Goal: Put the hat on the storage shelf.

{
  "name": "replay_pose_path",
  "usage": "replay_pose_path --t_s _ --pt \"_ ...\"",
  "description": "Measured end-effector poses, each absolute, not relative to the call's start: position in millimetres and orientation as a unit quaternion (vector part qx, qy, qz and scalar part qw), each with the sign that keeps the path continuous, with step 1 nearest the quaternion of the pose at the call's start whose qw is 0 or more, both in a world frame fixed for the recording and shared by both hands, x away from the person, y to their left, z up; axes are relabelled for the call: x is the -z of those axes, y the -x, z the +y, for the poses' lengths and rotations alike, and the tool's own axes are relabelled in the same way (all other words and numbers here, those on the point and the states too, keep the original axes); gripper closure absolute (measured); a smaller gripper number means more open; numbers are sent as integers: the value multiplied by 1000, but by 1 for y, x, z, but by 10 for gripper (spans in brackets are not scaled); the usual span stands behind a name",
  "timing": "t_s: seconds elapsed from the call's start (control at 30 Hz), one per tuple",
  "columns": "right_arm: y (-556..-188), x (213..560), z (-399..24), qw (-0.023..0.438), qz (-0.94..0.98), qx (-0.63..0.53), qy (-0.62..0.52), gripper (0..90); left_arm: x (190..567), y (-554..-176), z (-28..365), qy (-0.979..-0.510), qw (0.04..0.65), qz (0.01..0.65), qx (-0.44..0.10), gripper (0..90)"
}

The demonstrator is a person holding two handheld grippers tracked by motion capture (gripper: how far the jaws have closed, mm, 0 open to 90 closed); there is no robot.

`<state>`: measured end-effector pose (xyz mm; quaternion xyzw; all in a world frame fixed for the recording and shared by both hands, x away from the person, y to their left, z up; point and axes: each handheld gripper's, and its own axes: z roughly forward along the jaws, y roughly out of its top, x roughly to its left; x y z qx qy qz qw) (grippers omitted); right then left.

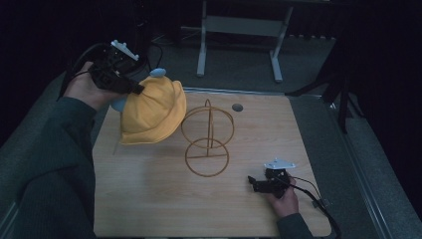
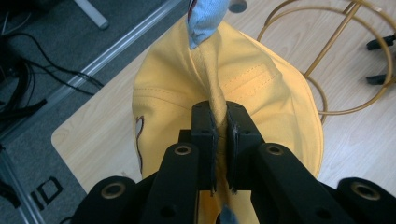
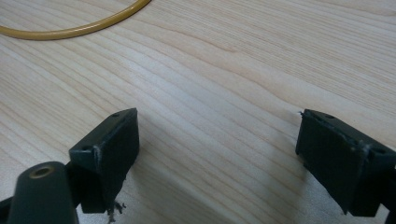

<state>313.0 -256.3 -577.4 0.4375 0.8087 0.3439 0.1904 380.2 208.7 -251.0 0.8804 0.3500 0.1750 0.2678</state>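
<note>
A yellow cloth hat [image 1: 152, 112] with a light blue tip [image 1: 158, 72] hangs above the table's far left part. My left gripper [image 1: 135, 90] is shut on a fold of its crown. The left gripper view shows the pinched fabric of the hat [image 2: 243, 88] between the black jaws of that gripper [image 2: 218, 128], with the blue tip [image 2: 205, 21] above. A gold wire stand [image 1: 207, 139] made of rings stands mid-table, just right of the hat. My right gripper [image 1: 255, 182] rests low near the table's front right, open, with bare wood between its jaws [image 3: 215, 140].
The wooden table [image 1: 149, 199] has a round grommet hole [image 1: 237, 107] at its far edge. A grey metal frame [image 1: 239, 35] stands on the floor behind. Cables trail from both grippers. A curve of the stand's base ring [image 3: 74, 30] shows in the right gripper view.
</note>
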Motion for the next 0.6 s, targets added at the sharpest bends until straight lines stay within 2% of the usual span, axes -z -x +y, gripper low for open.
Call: replay_pose_path --t_s 0.6 --pt "-313 577 -257 191 810 -344 -436 132 228 -377 187 -887 301 311 -162 835"
